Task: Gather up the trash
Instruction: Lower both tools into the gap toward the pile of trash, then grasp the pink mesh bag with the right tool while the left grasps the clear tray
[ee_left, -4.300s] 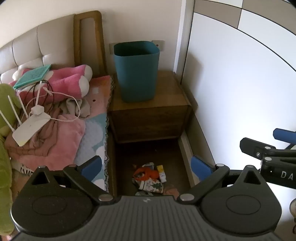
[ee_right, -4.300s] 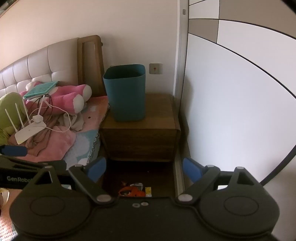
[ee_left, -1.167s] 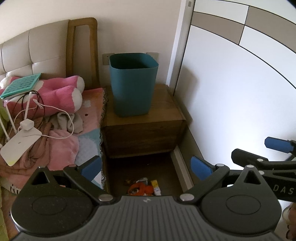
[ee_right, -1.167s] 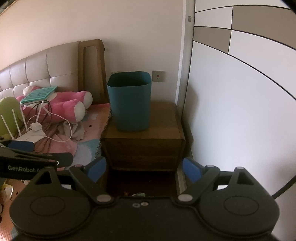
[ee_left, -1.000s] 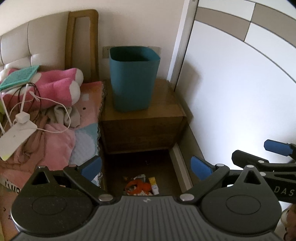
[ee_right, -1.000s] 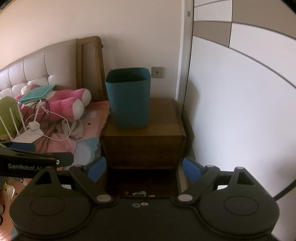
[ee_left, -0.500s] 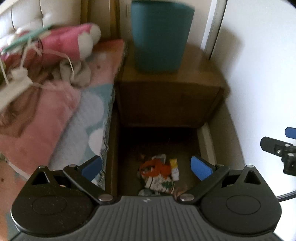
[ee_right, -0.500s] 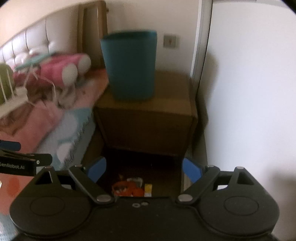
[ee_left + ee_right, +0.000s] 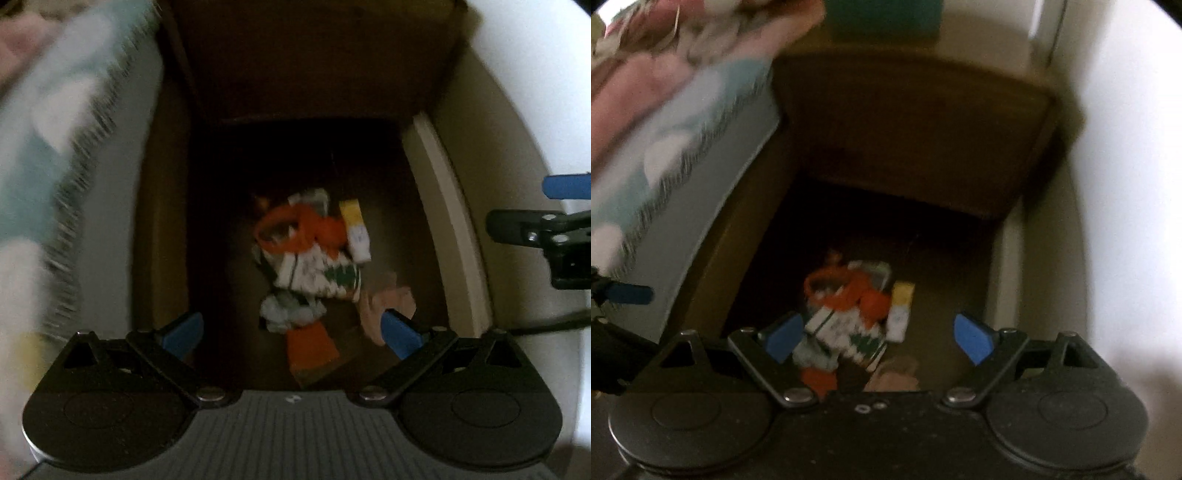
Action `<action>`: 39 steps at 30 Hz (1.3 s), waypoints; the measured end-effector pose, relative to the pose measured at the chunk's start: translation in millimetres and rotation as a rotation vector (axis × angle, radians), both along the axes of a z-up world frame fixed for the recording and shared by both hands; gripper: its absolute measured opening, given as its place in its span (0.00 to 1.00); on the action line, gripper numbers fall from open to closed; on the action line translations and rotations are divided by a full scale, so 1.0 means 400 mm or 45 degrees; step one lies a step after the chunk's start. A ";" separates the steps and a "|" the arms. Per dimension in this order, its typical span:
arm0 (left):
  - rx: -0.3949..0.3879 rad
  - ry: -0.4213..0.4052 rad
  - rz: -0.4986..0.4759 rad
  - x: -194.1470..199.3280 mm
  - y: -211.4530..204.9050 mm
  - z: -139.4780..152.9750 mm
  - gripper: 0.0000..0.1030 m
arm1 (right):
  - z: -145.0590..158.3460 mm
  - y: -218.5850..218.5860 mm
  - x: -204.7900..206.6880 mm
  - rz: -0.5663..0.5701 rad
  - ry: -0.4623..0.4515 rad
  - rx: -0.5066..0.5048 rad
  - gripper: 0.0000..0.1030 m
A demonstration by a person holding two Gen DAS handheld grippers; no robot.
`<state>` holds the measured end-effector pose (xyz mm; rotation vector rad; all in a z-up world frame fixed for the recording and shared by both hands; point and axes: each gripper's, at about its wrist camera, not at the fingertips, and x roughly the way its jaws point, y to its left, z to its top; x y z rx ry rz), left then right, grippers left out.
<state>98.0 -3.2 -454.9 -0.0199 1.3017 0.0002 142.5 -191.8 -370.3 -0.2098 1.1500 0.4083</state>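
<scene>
A heap of trash (image 9: 308, 251) lies on the dark floor between the bed and the wall: orange wrappers, a white-and-green packet (image 9: 317, 273), a yellow-and-white packet (image 9: 355, 229), crumpled grey paper (image 9: 290, 312) and a pink scrap (image 9: 388, 299). My left gripper (image 9: 291, 334) hangs open just above the heap's near end. In the right wrist view the same trash (image 9: 849, 306) lies below my right gripper (image 9: 877, 338), which is open and holds nothing. The teal bin (image 9: 882, 16) shows only as a blurred strip at the top. Both views are motion-blurred.
The wooden nightstand (image 9: 916, 122) stands behind the trash. The bed with its fringed blanket (image 9: 48, 155) borders the gap on the left, a white baseboard (image 9: 443, 229) and wall on the right. The right gripper's fingers (image 9: 535, 225) show at the left view's right edge.
Both grippers have tilted down and dropped toward the floor gap. The trash heap is now much larger and closer, and the bin has slid out of the top of the views.
</scene>
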 end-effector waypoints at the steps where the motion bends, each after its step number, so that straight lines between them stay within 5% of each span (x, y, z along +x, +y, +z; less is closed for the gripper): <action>1: -0.003 0.019 -0.006 -0.006 -0.004 -0.049 1.00 | -0.041 0.003 -0.006 0.009 0.019 -0.010 0.86; 10: -0.012 0.143 -0.112 -0.043 -0.060 -0.408 0.99 | -0.413 -0.028 -0.030 0.057 0.174 -0.111 0.86; 20: 0.064 0.155 -0.534 -0.076 -0.167 -0.687 0.99 | -0.744 -0.060 -0.009 0.016 0.255 -0.150 0.86; 24: 0.088 0.137 -0.661 -0.084 -0.189 -0.760 0.99 | -0.831 -0.098 0.010 -0.084 0.299 -0.160 0.86; 33: 0.118 0.165 -0.731 -0.079 -0.209 -0.885 0.89 | -0.944 -0.137 0.018 -0.179 0.385 -0.108 0.84; 39: 0.142 0.178 -0.787 -0.078 -0.226 -0.931 0.65 | -0.979 -0.138 0.015 -0.194 0.401 -0.079 0.83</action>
